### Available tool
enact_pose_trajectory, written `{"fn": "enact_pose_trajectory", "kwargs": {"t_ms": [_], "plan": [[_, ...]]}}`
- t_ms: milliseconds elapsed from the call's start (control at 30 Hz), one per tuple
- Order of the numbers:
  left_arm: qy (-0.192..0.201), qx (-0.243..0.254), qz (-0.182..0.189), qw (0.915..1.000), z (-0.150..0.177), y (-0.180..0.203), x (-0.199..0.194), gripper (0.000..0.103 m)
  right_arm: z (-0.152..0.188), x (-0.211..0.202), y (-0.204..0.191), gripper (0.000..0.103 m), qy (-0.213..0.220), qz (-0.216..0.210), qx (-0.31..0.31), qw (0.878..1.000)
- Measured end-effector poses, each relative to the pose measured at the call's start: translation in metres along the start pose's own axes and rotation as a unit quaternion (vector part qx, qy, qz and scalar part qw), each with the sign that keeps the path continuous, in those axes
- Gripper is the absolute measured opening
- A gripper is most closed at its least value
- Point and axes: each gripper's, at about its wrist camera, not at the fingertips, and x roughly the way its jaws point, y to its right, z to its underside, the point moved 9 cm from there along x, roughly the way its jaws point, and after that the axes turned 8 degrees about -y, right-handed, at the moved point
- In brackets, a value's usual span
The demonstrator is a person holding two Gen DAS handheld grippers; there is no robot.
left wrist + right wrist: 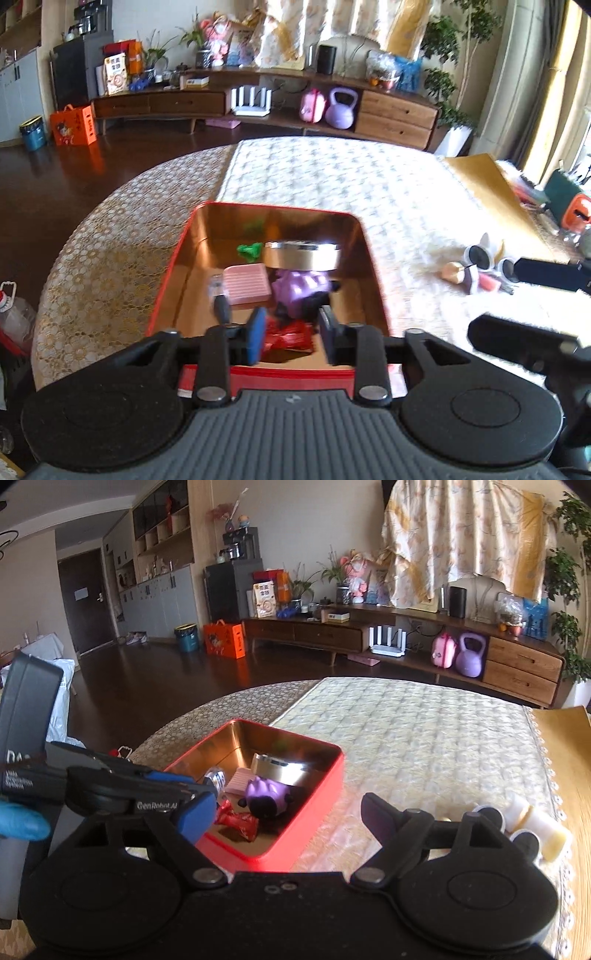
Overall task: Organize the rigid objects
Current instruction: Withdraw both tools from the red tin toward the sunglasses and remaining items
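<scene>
Tin (266,376) sits under your left hand-held gripper (291,338) in the left wrist view: red outside, gold inside, on the table (369,184). Jaws partly apart, nothing between the pads. Right below them lies a red wrapped candy (290,338), loose on the tin floor. Also inside: pink ridged block (246,285), purple toy (301,290), round silver tin (303,254), green piece (249,251), and a small clear thing with a dark end (218,295), too blurred to name. Out on the table to the right, well apart from the tin, a small cluster still waits: dark round caps (480,256) and a peach piece (455,272).

Right wrist view: your right hand-held gripper (291,818) is wide apart and empty, aimed between the tin (295,834) and the leftover cluster (532,825). The left hand-held gripper (195,808) comes in from the left over the tin's near corner; a blue-gloved finger (22,823) shows at the edge.

Step, as I read it: drop-off into the tin looks finished, pickup of the next loose item not yet begun. Next move calls for you to swing the right gripper right onto the cluster, pick one piece, and line the pads across its narrow side. The pieces are touching each other, so expect neighbours to get nudged.
</scene>
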Motion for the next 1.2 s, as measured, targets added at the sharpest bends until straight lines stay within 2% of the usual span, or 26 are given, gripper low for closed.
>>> {"fn": "enact_pose_trajectory", "kwargs": {"t_ms": [67,133,300,367,533,667,933,1200], "plan": [[0.008,0.002,0.008,0.9999,0.0,0.01,-0.005,0.05,0.005,-0.005,0.003,0.086,0.003,0.003,0.005,1.0],[0.012,0.006,0.011,0.9999,0.002,0.02,-0.008,0.055,0.01,-0.01,0.008,0.086,0.005,0.006,0.011,1.0],[0.014,0.016,0.024,0.9995,0.003,0.044,-0.011,0.057,0.022,-0.023,0.026,0.088,0.014,0.022,0.031,0.999],[0.017,0.021,0.027,0.9993,0.003,0.052,-0.011,0.064,0.029,-0.029,0.036,0.089,0.017,0.029,0.042,0.999],[0.018,0.028,0.036,0.9988,0.001,0.071,-0.007,0.068,0.042,-0.036,0.062,0.093,0.019,0.048,0.067,0.996],[0.017,0.036,0.042,0.9983,-0.001,0.089,-0.001,0.079,0.051,-0.039,0.079,0.095,0.02,0.059,0.083,0.995],[0.011,0.052,0.053,0.9972,-0.006,0.122,0.021,0.083,0.065,-0.039,0.107,0.096,0.02,0.073,0.094,0.993],[-0.005,0.063,0.049,0.9967,-0.018,0.152,0.054,0.083,0.083,-0.03,0.134,0.096,0.009,0.078,0.105,0.991]]}}
